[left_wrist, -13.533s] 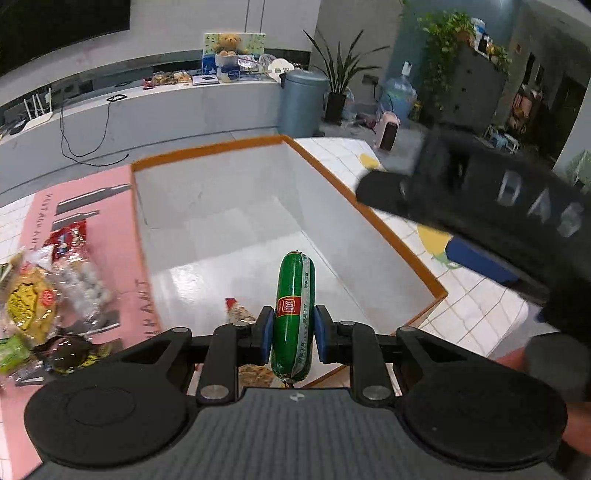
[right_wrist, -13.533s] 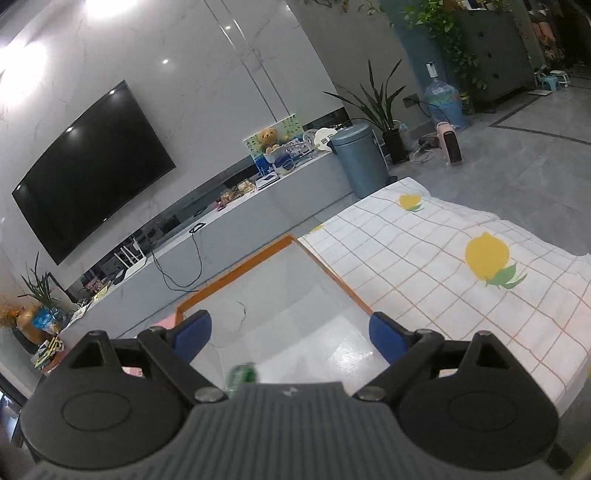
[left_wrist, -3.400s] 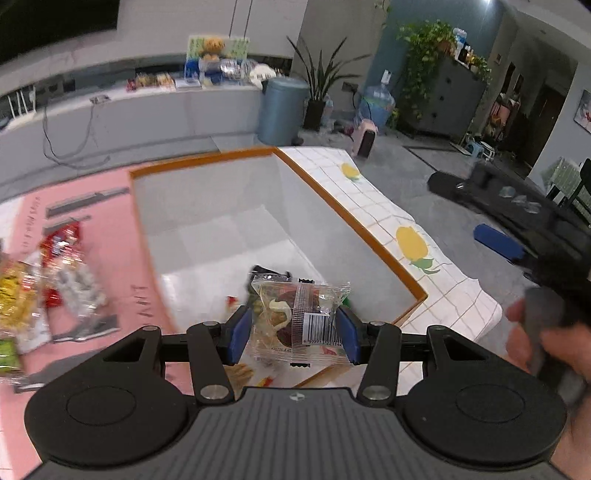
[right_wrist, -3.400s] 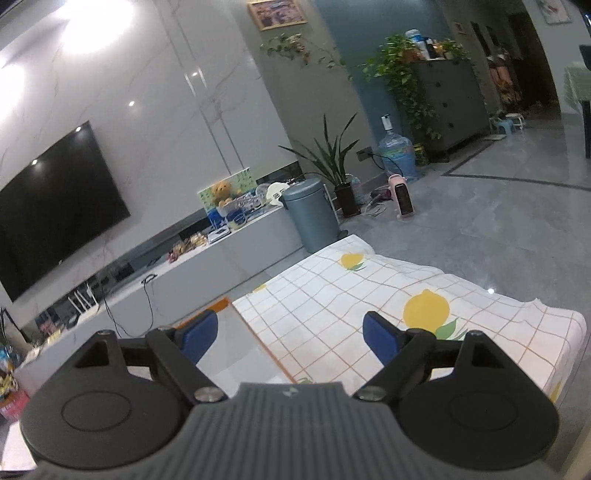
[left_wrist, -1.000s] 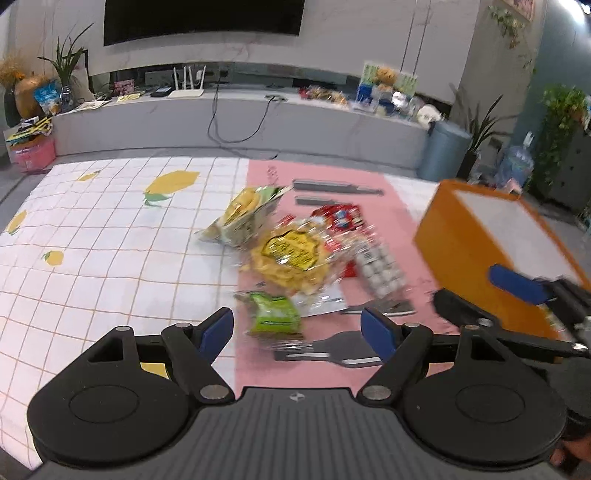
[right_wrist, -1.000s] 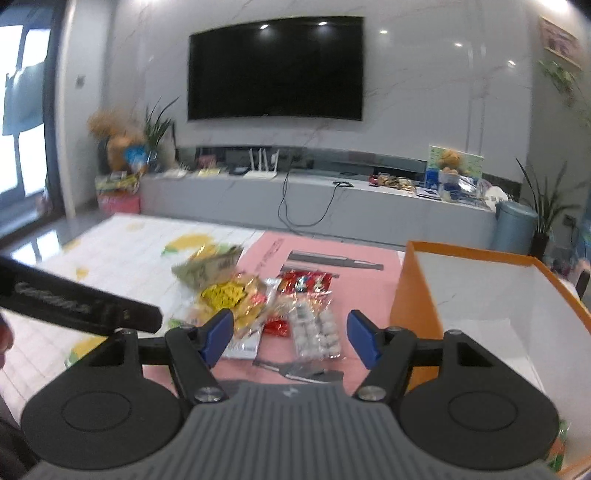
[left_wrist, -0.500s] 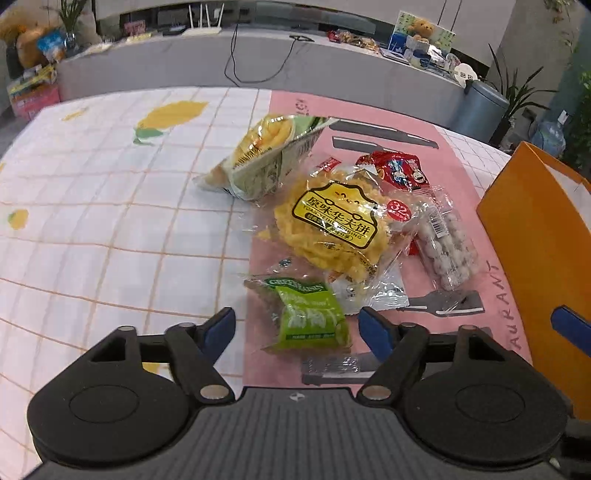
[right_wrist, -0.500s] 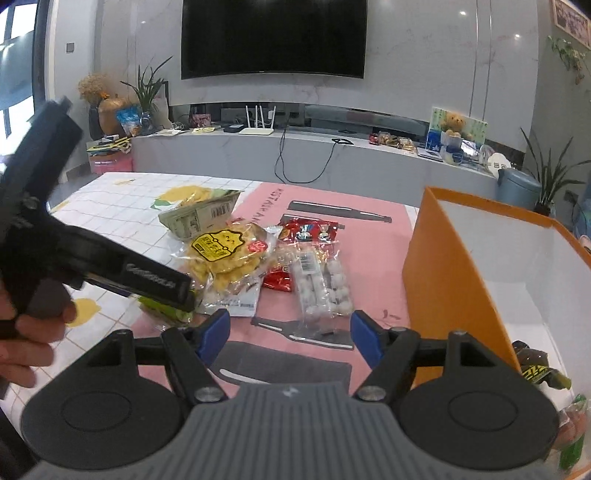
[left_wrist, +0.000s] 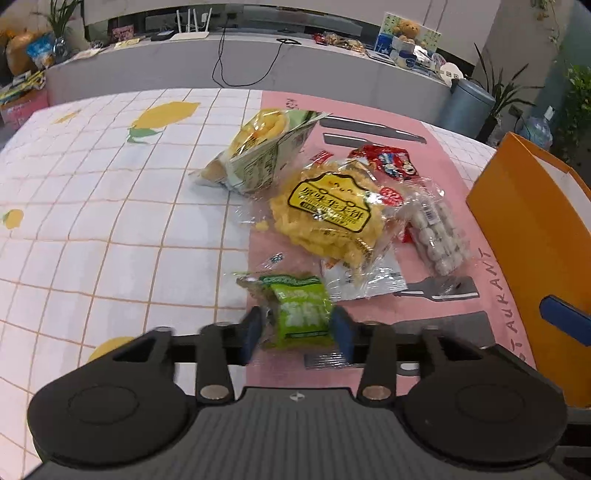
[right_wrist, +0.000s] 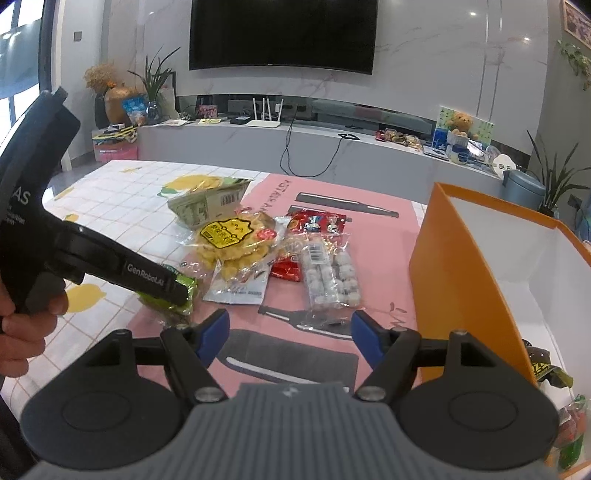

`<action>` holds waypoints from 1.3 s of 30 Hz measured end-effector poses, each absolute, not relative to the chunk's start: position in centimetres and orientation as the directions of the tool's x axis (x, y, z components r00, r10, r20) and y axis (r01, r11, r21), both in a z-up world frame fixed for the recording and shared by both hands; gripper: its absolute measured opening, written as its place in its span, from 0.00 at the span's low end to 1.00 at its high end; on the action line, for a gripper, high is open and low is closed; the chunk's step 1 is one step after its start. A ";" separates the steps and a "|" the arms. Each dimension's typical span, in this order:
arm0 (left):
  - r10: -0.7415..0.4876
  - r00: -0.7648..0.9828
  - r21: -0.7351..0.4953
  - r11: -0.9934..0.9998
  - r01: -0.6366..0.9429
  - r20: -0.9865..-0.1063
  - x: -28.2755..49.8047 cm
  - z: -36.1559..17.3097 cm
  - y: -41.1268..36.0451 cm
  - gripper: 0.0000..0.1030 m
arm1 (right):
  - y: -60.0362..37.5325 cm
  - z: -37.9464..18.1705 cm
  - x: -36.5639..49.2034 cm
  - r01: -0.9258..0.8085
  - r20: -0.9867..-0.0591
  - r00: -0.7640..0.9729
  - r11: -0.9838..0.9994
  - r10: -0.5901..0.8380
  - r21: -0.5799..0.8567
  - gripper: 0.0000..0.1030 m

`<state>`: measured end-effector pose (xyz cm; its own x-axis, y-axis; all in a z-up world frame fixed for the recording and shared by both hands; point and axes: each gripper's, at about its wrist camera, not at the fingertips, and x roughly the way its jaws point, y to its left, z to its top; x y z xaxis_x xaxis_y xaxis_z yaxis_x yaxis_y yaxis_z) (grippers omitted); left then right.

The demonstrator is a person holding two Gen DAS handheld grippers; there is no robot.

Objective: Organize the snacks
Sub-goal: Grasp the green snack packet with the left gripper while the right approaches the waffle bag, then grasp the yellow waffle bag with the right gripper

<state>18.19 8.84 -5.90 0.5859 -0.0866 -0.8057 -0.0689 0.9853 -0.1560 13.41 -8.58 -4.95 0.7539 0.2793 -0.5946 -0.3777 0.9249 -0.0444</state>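
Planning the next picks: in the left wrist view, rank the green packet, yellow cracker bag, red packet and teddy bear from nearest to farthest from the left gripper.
1. Green packet, between the left gripper's pads.
2. Yellow cracker bag, just beyond, slightly right.
3. Red packet, behind that bag, right.
4. Teddy bear, on the far counter.

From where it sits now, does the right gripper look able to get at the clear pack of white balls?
Probably yes. The right gripper is open and empty, the pack of white balls lies uncovered on the pink mat just ahead, and nothing stands between them.

Glossy plastic snack wrappers [left_wrist: 325,218], matt box [right_wrist: 469,266]
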 end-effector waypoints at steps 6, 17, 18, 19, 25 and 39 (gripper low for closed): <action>-0.117 0.586 -0.232 0.965 -0.124 -0.802 18.7 -6.6 10.4 0.45 | -7.8 -5.4 12.9 -0.406 -0.587 0.758 0.910 0.286 -0.081 0.69; -0.050 0.583 -0.145 0.982 -0.117 -0.811 16.8 -6.1 11.0 0.43 | -7.9 -5.6 12.0 -0.442 -0.578 0.749 0.894 0.324 -0.072 0.71; -0.053 0.579 -0.147 0.982 -0.116 -0.814 16.6 -6.1 11.4 0.43 | -7.9 -5.7 11.7 -0.462 -0.565 0.748 0.884 0.348 -0.068 0.77; -0.056 0.573 -0.155 0.980 -0.125 -0.817 16.5 -6.1 11.8 0.43 | -7.9 -5.8 11.4 -0.476 -0.554 0.750 0.876 0.363 -0.071 0.81; -0.021 0.592 -0.122 0.984 -0.131 -0.806 16.1 -5.1 12.9 0.40 | -7.0 -6.0 12.3 -0.436 -0.527 0.774 0.899 0.350 -0.043 0.97; -0.049 0.566 -0.230 0.940 -0.251 -0.823 16.5 -4.2 16.7 0.38 | -1.8 -6.6 16.5 -0.463 -0.451 0.814 0.878 0.366 -0.122 0.97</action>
<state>16.54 16.66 -4.23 0.5664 -0.0495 -0.8226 -0.2514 0.9402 -0.2297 16.49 -1.81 -6.60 0.8141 0.3663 -0.4507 -0.4628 0.8780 -0.1225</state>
